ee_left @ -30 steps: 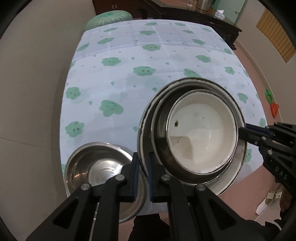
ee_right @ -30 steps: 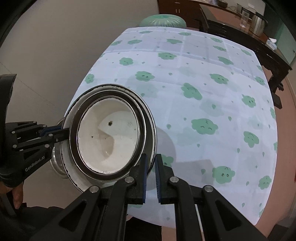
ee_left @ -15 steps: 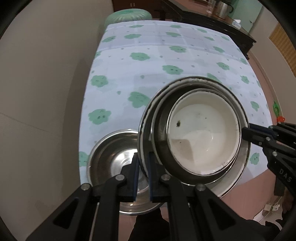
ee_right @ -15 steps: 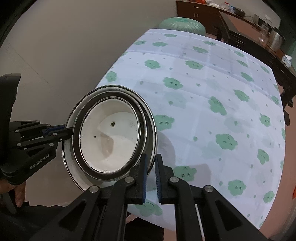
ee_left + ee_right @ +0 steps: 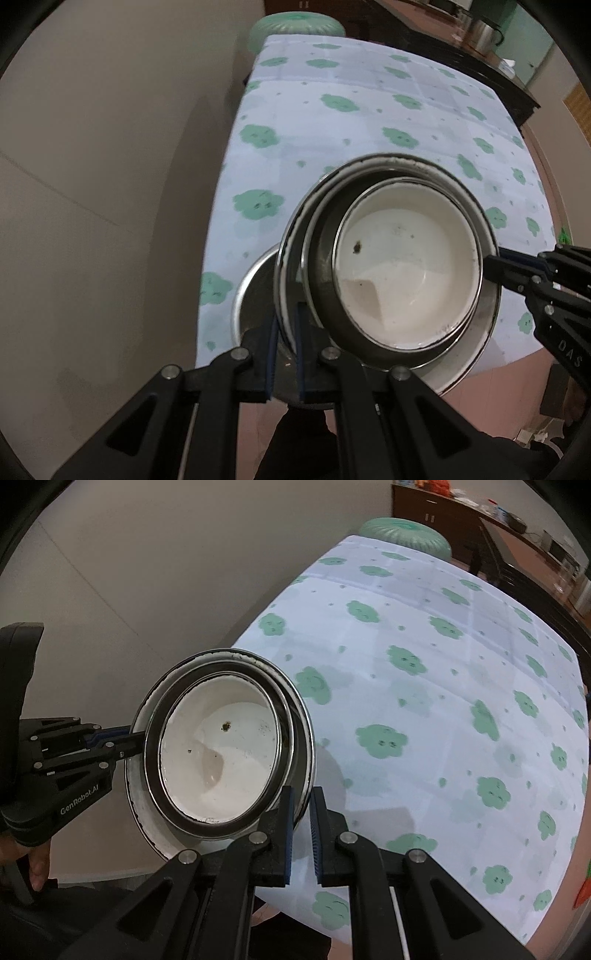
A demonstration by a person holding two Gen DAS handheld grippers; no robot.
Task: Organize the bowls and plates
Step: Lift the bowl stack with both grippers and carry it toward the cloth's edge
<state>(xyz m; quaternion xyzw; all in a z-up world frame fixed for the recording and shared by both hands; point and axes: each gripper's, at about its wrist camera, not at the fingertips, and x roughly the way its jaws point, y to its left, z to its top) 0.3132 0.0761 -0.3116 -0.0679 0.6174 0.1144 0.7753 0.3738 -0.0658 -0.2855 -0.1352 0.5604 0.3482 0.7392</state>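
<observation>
Both sets of jaws are clenched on the rim of the stack [image 5: 388,266]: the left gripper [image 5: 284,332] pinches its near-left edge and the right gripper [image 5: 301,819] pinches the opposite edge, each visible side-on in the other's view. That stack is an enamel plate [image 5: 144,812] at the bottom, a steel dish [image 5: 325,306] nested in it, and a white bowl [image 5: 218,753] innermost, speckled with a few dark marks.

Over the last second the pair has carried the stack leftward and toward the near-left corner of the table [image 5: 424,709]. A second ago the steel bowl [image 5: 255,288] sat in plain sight left of the stack in the left view; half a second ago the stack had begun to cover it; now the stack hides all but a sliver of the bowl's left rim. In the right view the stack's shadow on the flowered cloth [image 5: 351,129] lies offset to its right, so it seems to be held clear of the table, tilted toward the cameras, though I cannot tell how high above the bowl it hangs.

My reading is that the stack is being lined up over the bowl. Since the plate is wider than the bowl, it would sit on the bowl's rim rather than nest, so centring and levelling matter before either grip lets go
</observation>
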